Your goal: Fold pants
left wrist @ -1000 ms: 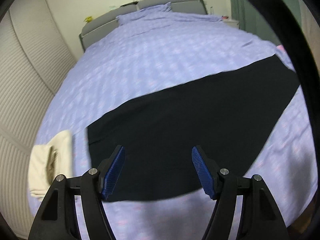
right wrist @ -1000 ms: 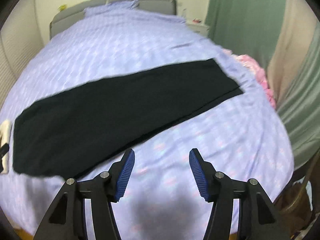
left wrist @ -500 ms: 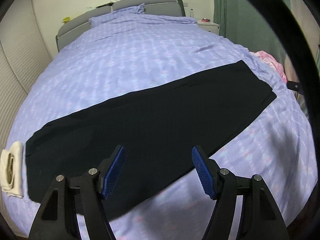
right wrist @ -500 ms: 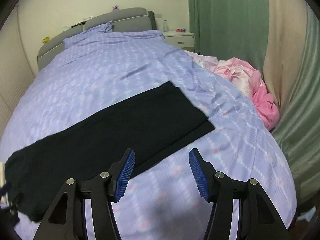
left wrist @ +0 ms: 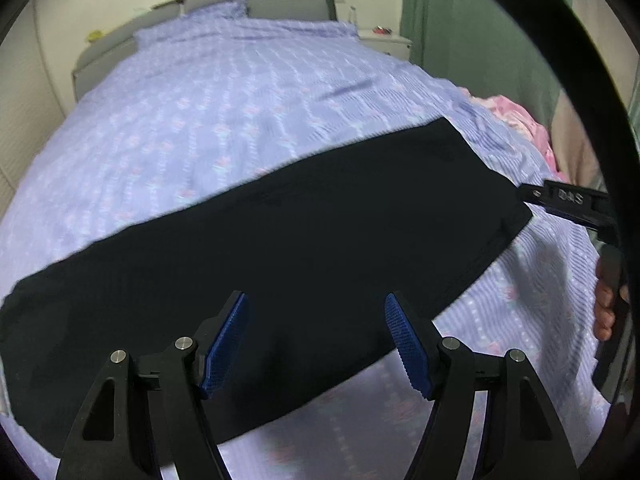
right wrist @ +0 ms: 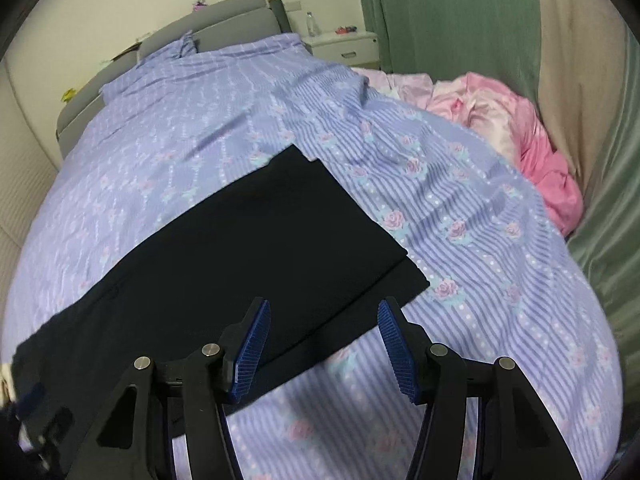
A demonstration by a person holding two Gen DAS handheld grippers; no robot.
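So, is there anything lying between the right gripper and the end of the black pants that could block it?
Nothing visible does. The right gripper is open above the pants near their end, with only the purple bedspread around. The pink blanket lies off to the side, apart from the pants.

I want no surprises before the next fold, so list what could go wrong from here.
1. The black pants lie at a slant on the bedspread; a fold from here may come out crooked.
2. At the leg end the lower layer sticks out past the upper; the right gripper, open above it, might pinch only one layer.
3. The left gripper is open over mid-pants, not an edge; grasping there could bunch the fabric.
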